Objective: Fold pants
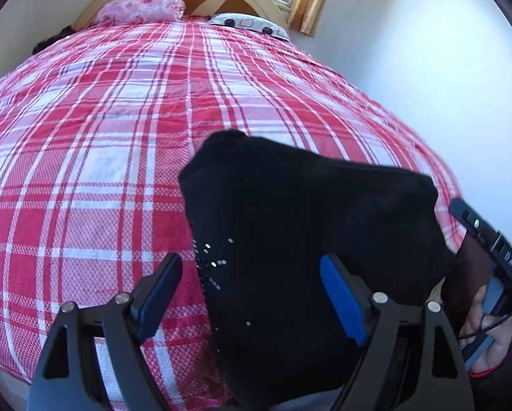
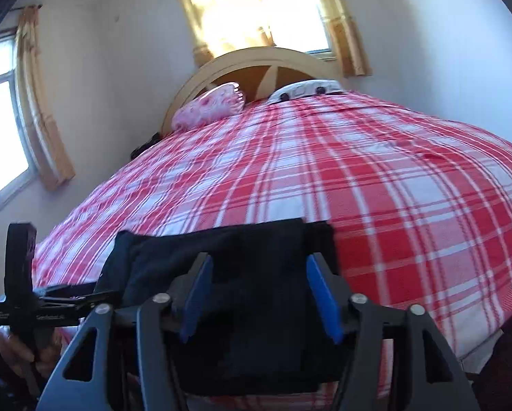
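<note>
Lying folded, black pants [image 1: 311, 226] on woven plaid bedspread [image 1: 84, 171]; detail lost in darkness. Both grippers [image 1: 252, 294] [image 2: 259, 294] gaping, gripping nothing.

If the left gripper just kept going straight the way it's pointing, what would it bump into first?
Most likely the black pants: they lie on the plaid bedspread straight ahead of the open left gripper, though depth is hard to judge.

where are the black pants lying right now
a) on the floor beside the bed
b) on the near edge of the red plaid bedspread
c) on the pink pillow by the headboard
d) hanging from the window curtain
b: the folded black pants rest on the red plaid bedspread at its near edge, right in front of both grippers, far from the pink pillow at the headboard.
</note>
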Available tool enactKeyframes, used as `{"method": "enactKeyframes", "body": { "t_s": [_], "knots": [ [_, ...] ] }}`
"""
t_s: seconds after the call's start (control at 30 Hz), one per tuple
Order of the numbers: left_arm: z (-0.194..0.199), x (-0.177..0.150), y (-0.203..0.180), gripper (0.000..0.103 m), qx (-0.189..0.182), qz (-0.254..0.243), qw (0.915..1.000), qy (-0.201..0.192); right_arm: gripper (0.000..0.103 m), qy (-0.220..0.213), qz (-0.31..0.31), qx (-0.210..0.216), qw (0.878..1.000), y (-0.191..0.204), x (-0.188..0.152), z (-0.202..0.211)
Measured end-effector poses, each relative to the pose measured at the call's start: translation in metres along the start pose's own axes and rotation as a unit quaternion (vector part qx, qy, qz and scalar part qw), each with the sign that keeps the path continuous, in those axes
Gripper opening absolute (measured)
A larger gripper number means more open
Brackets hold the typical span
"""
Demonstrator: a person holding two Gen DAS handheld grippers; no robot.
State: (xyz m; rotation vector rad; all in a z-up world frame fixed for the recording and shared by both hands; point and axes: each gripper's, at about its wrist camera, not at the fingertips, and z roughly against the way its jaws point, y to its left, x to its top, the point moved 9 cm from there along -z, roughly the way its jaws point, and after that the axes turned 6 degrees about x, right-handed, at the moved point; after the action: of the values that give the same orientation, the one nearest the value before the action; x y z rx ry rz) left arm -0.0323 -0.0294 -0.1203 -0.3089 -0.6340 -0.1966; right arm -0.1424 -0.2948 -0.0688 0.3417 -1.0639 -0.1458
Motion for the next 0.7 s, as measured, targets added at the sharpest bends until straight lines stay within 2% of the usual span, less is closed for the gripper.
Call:
{"method": "enactKeyframes", "body": {
  "t_s": [0.1,0.13,0.17,0.23,0.27,0.33,0.37,0.5,0.53,0.57,0.6,0.63,0.67,0.7],
  "knots": [
    [0.005,0.012,0.002,0.086,-0.009,0.016,0.9996,-0.023,0.061,0.000,-0.013,-0.017,1.000,-0.015,-0.001,0.002],
    [0.004,0.014,0.001,0.090,-0.011,0.016,0.9995,-0.026,0.061,-0.003,-0.018,-0.025,1.000,-0.020,-0.001,0.003],
    [-0.001,0.014,0.001,0.095,-0.006,0.016,0.9996,-0.023,0.061,-0.004,-0.024,-0.025,0.999,-0.023,-0.002,0.002],
    [-0.014,0.008,0.004,0.096,0.006,0.022,0.9997,0.003,0.062,0.003,-0.047,-0.023,0.999,-0.030,-0.008,-0.001],
    [-0.021,0.002,0.004,0.097,0.001,0.027,0.9994,0.020,0.062,0.013,-0.057,-0.022,0.998,-0.034,-0.012,-0.005],
    [-0.018,0.000,0.002,0.097,0.005,0.012,0.9999,0.007,0.062,0.038,-0.074,-0.025,0.996,-0.043,-0.025,-0.013],
    [-0.019,-0.002,0.000,0.098,0.011,-0.001,0.9999,0.011,0.065,0.050,-0.079,-0.030,0.995,-0.047,-0.032,-0.017],
    [-0.020,-0.003,-0.002,0.099,0.005,0.003,0.9999,0.015,0.069,0.040,-0.135,0.009,0.990,-0.054,-0.042,-0.014],
    [-0.020,-0.001,-0.004,0.097,-0.008,0.006,0.9998,0.018,0.070,0.043,-0.129,0.010,0.991,-0.053,-0.041,-0.015],
    [-0.019,-0.001,-0.005,0.084,-0.022,0.012,0.9995,0.021,0.070,0.047,-0.121,0.012,0.992,-0.051,-0.041,-0.017],
    [-0.019,-0.001,-0.008,0.067,-0.057,0.030,0.9974,0.031,0.070,0.052,-0.110,0.016,0.992,-0.047,-0.041,-0.018],
    [-0.020,-0.001,-0.009,0.064,-0.080,0.048,0.9948,0.043,0.069,0.060,-0.100,0.029,0.993,-0.040,-0.041,-0.021],
    [-0.020,-0.001,-0.007,0.060,-0.087,0.063,0.9931,0.046,0.067,0.071,-0.083,0.038,0.993,-0.032,-0.042,-0.024],
    [-0.020,0.001,-0.004,0.052,-0.090,0.070,0.9924,0.045,0.060,0.078,-0.065,0.034,0.994,-0.026,-0.043,-0.025]
  ]
}}
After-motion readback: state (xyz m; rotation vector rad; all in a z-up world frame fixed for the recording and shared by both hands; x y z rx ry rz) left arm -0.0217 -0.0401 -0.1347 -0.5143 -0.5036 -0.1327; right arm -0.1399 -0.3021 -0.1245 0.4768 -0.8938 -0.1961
